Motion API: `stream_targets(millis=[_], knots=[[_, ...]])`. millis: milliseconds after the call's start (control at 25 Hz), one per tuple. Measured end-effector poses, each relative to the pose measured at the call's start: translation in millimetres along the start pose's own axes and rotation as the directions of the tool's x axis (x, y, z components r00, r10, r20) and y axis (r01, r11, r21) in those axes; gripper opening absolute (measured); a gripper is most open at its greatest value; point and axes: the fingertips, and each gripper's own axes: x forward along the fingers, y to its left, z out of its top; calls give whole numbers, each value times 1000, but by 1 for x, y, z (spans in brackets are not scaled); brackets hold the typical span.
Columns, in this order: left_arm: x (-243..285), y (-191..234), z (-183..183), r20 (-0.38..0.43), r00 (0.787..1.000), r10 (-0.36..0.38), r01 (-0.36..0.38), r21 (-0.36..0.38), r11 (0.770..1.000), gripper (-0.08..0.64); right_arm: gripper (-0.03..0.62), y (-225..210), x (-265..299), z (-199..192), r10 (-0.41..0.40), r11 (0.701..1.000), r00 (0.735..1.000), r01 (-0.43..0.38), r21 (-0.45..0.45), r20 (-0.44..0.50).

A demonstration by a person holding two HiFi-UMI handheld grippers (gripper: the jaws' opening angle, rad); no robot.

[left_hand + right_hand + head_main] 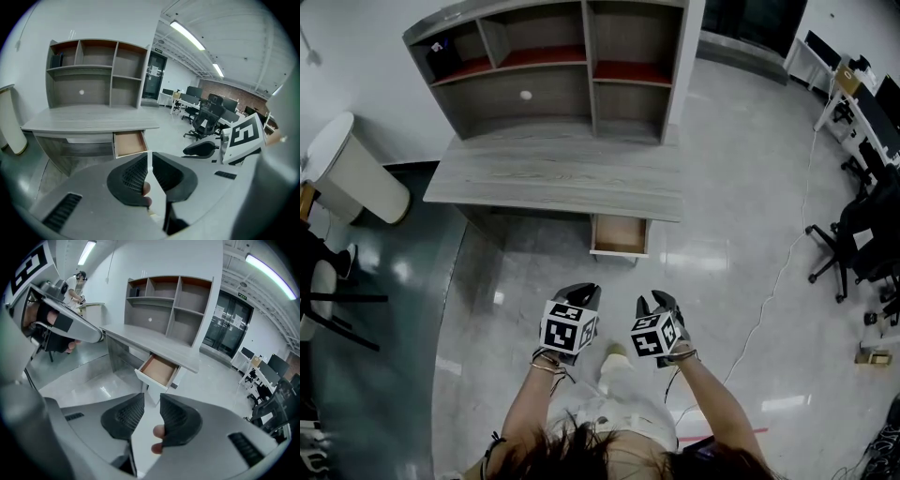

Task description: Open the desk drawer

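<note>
The grey desk (553,178) stands ahead with its small drawer (619,235) pulled out below the right end of the top, its wooden inside empty. The drawer (130,143) also shows in the left gripper view, and the drawer (159,370) in the right gripper view. Both grippers hang in the air over the floor, well short of the desk. My left gripper (579,293) (149,161) has only a thin slit between its jaws and nothing in it. My right gripper (662,302) (151,404) stands open with a wider gap, also empty.
A shelf hutch (572,66) sits on the desk's back. A white bin (356,169) stands at the left, and a dark chair frame (328,300) below it. Office chairs (853,244) and desks fill the right side. A cable (778,281) runs across the glossy floor.
</note>
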Motion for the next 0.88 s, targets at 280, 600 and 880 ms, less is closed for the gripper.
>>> stream_targets(millis=[280, 600, 880], knots=[[-33, -9, -1, 26, 1000, -10, 9, 48, 999, 40, 104, 17, -28, 3, -27, 1000, 999, 27, 0, 28], [-71, -16, -11, 51, 999, -17, 14, 71, 997, 40, 89, 37, -57, 6, -55, 998, 997, 56, -24, 54], [-99, -15, -27, 74, 997, -20, 15, 67, 998, 40, 86, 57, -79, 10, -75, 996, 994, 78, -35, 84]])
